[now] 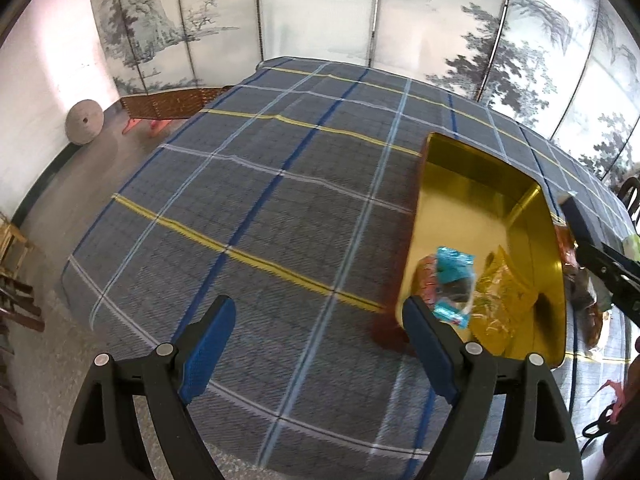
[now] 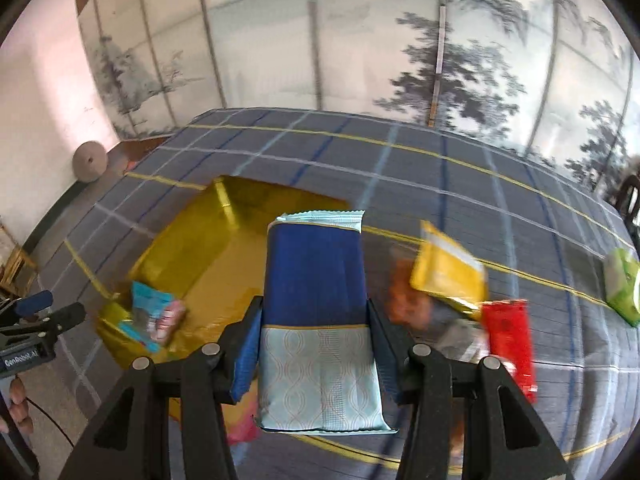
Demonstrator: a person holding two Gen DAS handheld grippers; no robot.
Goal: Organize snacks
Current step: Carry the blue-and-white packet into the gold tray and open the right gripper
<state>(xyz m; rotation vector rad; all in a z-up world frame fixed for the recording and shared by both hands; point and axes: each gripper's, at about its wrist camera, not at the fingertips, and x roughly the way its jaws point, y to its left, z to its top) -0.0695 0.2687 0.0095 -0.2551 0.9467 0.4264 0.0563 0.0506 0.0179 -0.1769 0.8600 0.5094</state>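
A gold tin box (image 1: 472, 204) stands on the plaid tablecloth; it also shows in the right wrist view (image 2: 188, 248). Inside lie a light-blue snack packet (image 1: 454, 266) and a yellow packet (image 1: 502, 296); the light-blue packet also shows in the right wrist view (image 2: 150, 316). My left gripper (image 1: 316, 332) is open and empty, just left of the box. My right gripper (image 2: 314, 320) is shut on a dark-blue and pale-blue packet (image 2: 314, 280), held above the box's right side. The right gripper shows at the right edge of the left wrist view (image 1: 600, 264).
On the cloth right of the box lie a yellow packet (image 2: 446, 272), a red packet (image 2: 508, 344), an orange one (image 2: 408, 300) and a green one (image 2: 622, 284). A painted folding screen (image 1: 320, 12) stands behind the table. The floor lies to the left.
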